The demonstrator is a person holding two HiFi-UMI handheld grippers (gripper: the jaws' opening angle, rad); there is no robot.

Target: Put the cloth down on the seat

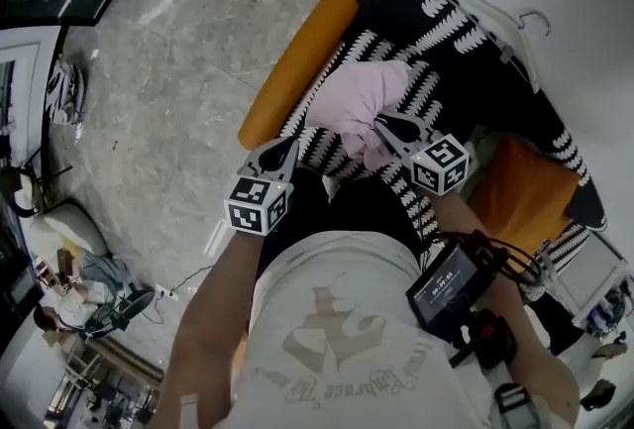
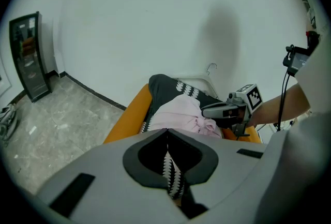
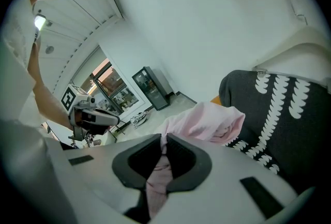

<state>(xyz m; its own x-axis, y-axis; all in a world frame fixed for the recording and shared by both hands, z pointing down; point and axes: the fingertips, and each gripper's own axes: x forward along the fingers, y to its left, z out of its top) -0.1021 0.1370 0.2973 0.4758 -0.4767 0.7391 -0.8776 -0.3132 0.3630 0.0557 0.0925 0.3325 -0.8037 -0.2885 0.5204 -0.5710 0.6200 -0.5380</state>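
Note:
A pink cloth (image 1: pixel 369 105) lies bunched on the black-and-white patterned throw (image 1: pixel 436 31) that covers the orange seat (image 1: pixel 297 60). My right gripper (image 1: pixel 381 125) is at the cloth's near edge and is shut on it; pink fabric (image 3: pixel 207 119) runs down between its jaws (image 3: pixel 163 139). My left gripper (image 1: pixel 289 146) is at the seat's front left edge. Its jaw tips (image 2: pixel 166 132) meet, with a strip of the patterned throw (image 2: pixel 173 176) pinched between them. The left gripper view shows the pink cloth (image 2: pixel 178 114) and the right gripper (image 2: pixel 207 110) beyond.
An orange cushion (image 1: pixel 520 194) sits at the right end of the seat. A white hanger (image 1: pixel 515 21) rests against the wall behind. Grey stone floor (image 1: pixel 168 70) lies to the left, with a black cabinet (image 2: pixel 31 57) by the wall. A device (image 1: pixel 451 283) hangs on the person's chest.

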